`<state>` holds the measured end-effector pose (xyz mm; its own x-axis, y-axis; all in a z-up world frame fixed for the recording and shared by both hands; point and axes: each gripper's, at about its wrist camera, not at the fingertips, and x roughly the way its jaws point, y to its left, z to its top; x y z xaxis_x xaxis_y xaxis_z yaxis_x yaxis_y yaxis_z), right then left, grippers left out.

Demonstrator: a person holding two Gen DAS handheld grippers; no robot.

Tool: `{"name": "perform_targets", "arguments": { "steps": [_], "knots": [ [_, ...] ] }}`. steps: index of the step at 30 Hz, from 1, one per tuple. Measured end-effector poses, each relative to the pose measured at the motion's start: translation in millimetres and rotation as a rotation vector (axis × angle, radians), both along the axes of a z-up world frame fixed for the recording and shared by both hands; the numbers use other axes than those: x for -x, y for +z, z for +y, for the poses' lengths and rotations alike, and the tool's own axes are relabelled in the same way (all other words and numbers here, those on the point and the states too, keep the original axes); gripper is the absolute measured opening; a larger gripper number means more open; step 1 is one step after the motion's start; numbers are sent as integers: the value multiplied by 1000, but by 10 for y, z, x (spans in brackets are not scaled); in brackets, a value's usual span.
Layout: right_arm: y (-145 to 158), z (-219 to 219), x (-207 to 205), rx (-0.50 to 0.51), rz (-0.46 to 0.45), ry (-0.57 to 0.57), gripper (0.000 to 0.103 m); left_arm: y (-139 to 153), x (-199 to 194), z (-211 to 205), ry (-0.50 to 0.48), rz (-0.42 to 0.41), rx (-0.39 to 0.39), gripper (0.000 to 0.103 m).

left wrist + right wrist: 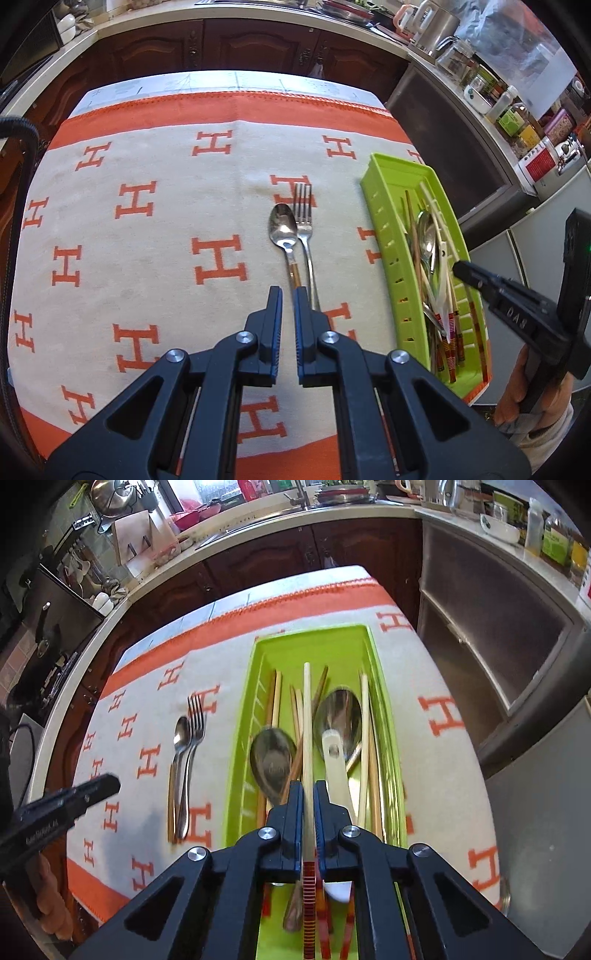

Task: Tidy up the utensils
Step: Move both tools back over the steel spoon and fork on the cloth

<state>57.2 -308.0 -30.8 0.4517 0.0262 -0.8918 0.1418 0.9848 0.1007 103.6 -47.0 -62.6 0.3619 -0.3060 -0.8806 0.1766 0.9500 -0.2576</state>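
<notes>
A green tray (pixel 384 686) (pixel 384 236) holds several chopsticks and spoons (pixel 340 712). My right gripper (pixel 308 794) is shut on a pale chopstick (pixel 306 720) with a red striped end, held above the tray along its length. It shows in the left wrist view (pixel 461 267) over the tray. A metal spoon (pixel 283 229) (pixel 181 734) and a fork (pixel 303 214) (pixel 195 720) lie side by side on the cloth left of the tray. My left gripper (pixel 289 295) is slightly open and empty, just above their handles.
The table has a beige and orange cloth (pixel 147 229) with H patterns. Dark kitchen cabinets (pixel 221 48) stand beyond it. A steel cabinet (pixel 498 646) with jars and bottles on top stands at the right.
</notes>
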Motion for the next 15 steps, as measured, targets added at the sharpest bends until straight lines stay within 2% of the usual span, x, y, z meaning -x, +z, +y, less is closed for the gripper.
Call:
{"name": "perform_targets", "arguments": {
  "steps": [2,4,6,15],
  "knots": [
    [73,75,-88,29,-16,13,8,-17,-36,72,20,3,0,4],
    [139,157,-143,8,-35,33,15,-30,-64,136,37,5,-2,4],
    [183,245,-175,-8,-44,48,17,-52,-111,199,58,8,-2,4],
    [198,612,-287,-96,-38,122,18,-83,-232,318,86,-1,-10,4]
  ]
}}
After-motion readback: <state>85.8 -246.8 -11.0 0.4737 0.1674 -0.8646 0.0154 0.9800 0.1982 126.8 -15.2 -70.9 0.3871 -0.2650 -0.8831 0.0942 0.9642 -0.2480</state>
